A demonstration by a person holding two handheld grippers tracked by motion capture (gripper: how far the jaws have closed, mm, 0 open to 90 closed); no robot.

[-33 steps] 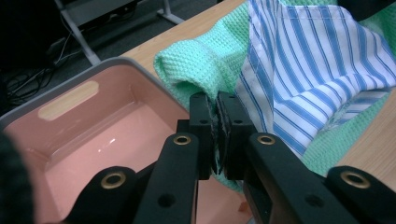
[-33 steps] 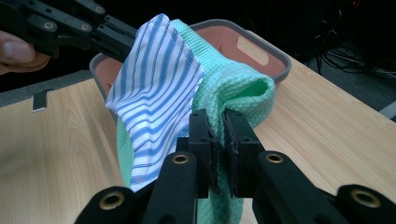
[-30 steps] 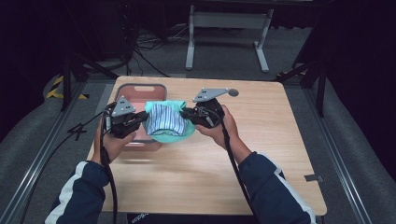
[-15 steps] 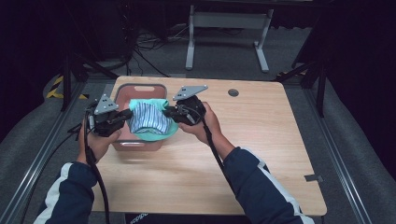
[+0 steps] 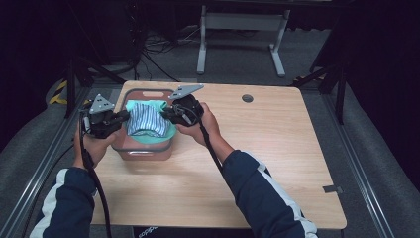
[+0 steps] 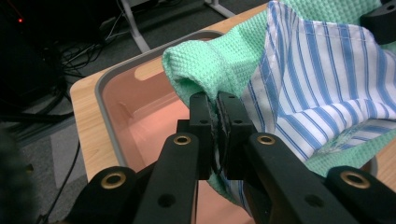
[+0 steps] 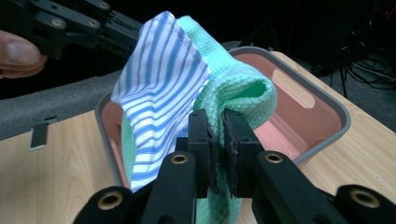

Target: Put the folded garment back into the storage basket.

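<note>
Held up between two grippers over a pink bin [image 5: 141, 148] at the table's [image 5: 277, 148] left rear: a bundle of cloths, green towel [image 5: 166, 133] underneath, blue-striped cloth [image 5: 146, 119] on top. Left gripper [image 5: 119, 118] clamped on the bundle's left edge, jaws pinched shut on green towel and striped fabric together, as seen close in the left gripper view [image 6: 219, 121]. Right gripper [image 5: 171, 113] clamped on the opposite edge, jaws closed on a rolled fold of the towel [image 7: 233, 93], striped cloth [image 7: 159, 84] draped just beside, as seen in the right gripper view [image 7: 217, 140]. Bundle stretched and sagging between the two, lower edge hanging down into the bin [image 7: 327, 121]; contact with the bin floor not discernible. Bin interior [image 6: 140, 121] bare where visible. Both forearms in dark sleeves with white stripe [image 5: 57, 183], entering from the bottom of the high view. Metal stand [image 5: 237, 25] on the floor beyond the table.
</note>
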